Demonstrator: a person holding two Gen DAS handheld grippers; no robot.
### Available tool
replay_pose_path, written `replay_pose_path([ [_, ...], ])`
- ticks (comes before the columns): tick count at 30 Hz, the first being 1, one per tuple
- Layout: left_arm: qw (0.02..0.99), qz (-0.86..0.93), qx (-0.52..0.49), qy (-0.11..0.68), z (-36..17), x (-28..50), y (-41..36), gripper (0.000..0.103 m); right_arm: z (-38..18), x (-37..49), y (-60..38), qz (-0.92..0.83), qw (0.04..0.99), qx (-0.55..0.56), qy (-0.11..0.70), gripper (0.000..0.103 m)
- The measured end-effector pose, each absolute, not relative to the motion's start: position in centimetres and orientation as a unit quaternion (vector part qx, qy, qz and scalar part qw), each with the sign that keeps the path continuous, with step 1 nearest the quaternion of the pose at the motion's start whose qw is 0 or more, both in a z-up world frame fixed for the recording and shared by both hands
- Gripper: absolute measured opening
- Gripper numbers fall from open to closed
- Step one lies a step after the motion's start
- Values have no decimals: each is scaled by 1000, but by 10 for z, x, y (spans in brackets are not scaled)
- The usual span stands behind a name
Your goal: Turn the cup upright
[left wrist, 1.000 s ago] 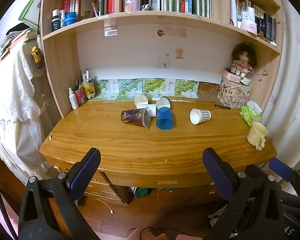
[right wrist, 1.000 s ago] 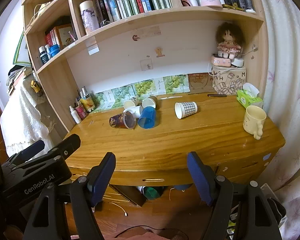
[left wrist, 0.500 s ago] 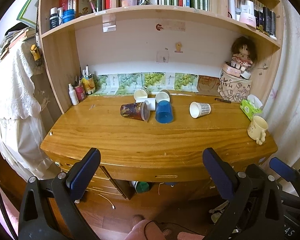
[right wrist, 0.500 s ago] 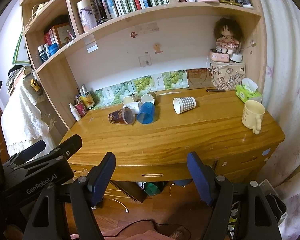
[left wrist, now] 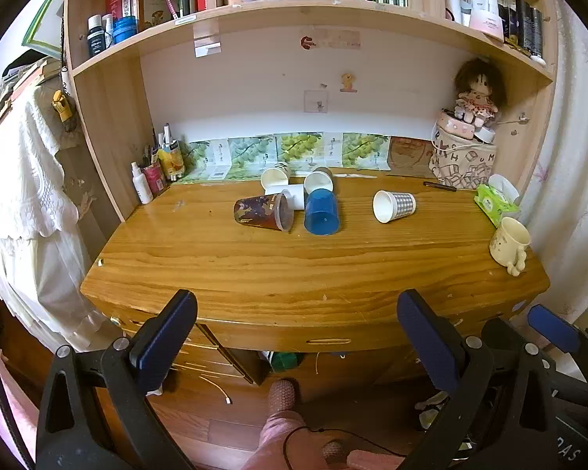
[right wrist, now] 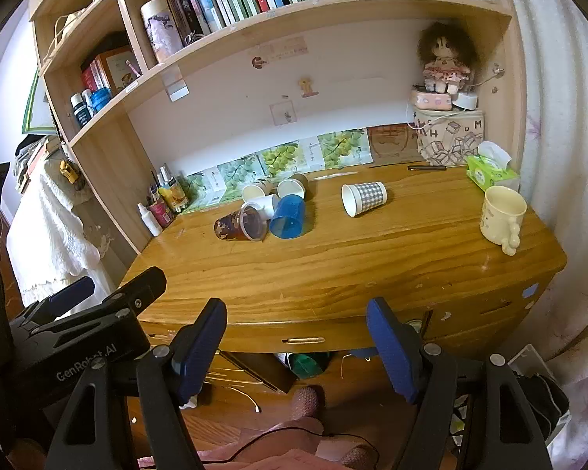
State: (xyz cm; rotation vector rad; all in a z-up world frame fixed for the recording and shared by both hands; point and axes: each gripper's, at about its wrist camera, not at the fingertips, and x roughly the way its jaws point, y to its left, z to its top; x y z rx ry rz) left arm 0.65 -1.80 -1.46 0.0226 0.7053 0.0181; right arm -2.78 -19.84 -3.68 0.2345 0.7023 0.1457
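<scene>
Left claw (left wrist: 294, 325): we are holding it level in front of the worktop's (left wrist: 294, 270) near edge, short of the surface; its jaws are standing wide apart and gripping nothing.
Right claw (right wrist: 296, 333): we are holding it likewise before the near edge, pointing towards the shelves; its jaws are also standing wide and empty. The left claw's body is showing at the lower left of the right wrist view.
Checked cup (left wrist: 394, 205): it is lying on its side right of centre, mouth facing the claws and to the left, well apart from both claws and alone on bare wood.
Cup cluster: a brown patterned cup (left wrist: 263, 213) is lying on its side with its mouth to the right, just beside a blue cup (left wrist: 321, 211) lying with its mouth towards us; three white paper cups (left wrist: 290, 186) are lying behind them, touching or nearly touching.
Cream mug (left wrist: 509, 241): it is standing upright near the worktop's right edge.
Surroundings: a green tissue pack (left wrist: 494, 199) and a doll (left wrist: 475, 94) on a box are sitting at the right rear; bottles (left wrist: 153, 174) are standing at the left rear.
Obstruction: we are seeing only bare wood between the claws and the checked cup.
</scene>
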Motion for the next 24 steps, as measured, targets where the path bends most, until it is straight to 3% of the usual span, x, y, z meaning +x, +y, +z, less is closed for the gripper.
replay_pose_path([
  [24, 934, -9, -4, 358, -18, 99, -9, 102, -31, 56, -187, 65, 934, 89, 340, 75],
])
